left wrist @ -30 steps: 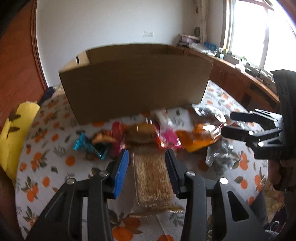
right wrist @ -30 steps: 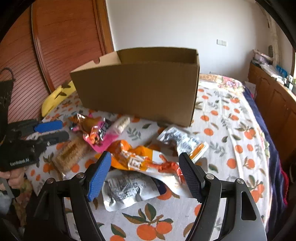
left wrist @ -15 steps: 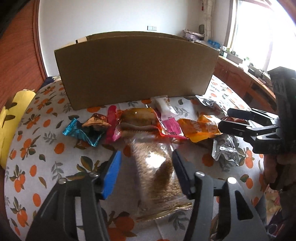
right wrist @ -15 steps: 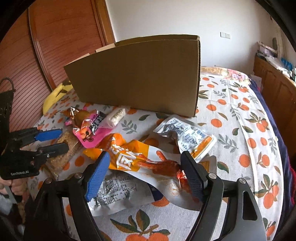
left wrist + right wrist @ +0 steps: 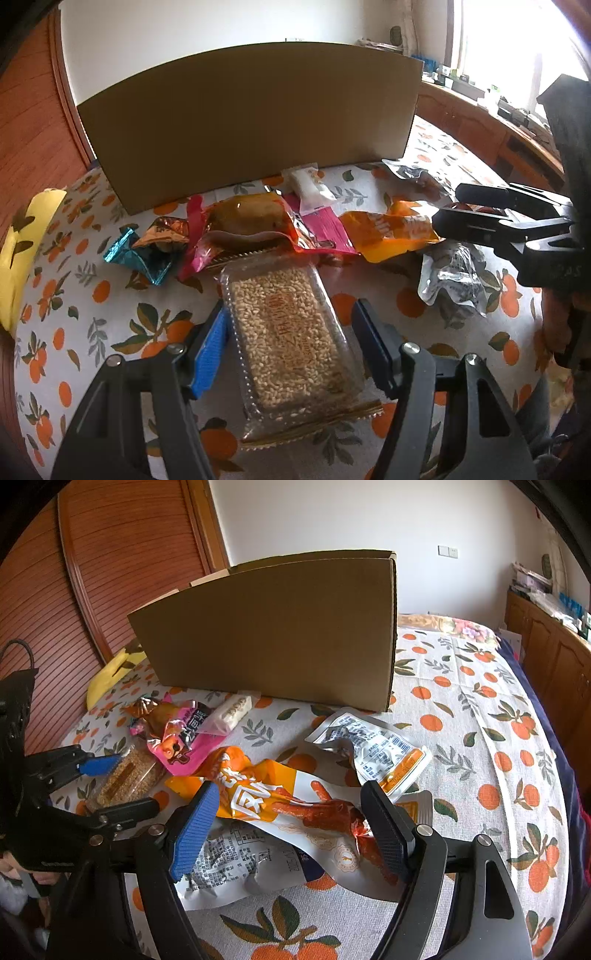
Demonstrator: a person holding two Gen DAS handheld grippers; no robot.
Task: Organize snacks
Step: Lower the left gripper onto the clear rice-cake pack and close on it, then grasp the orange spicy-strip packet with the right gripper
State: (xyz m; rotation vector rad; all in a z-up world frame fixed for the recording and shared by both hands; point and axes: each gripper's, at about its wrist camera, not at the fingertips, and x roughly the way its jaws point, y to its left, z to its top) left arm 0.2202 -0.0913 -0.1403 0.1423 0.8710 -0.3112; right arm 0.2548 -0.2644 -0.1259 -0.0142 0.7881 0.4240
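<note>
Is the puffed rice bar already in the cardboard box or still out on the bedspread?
Out. The puffed rice bar lies flat on the bedspread, in front of the cardboard box.

A clear-wrapped grain bar (image 5: 291, 339) lies flat on the orange-print cloth (image 5: 74, 332). Beyond it lie pink, teal, orange and silver snack packets (image 5: 280, 229), loosely overlapping, before an upright cardboard box (image 5: 251, 122).
</note>
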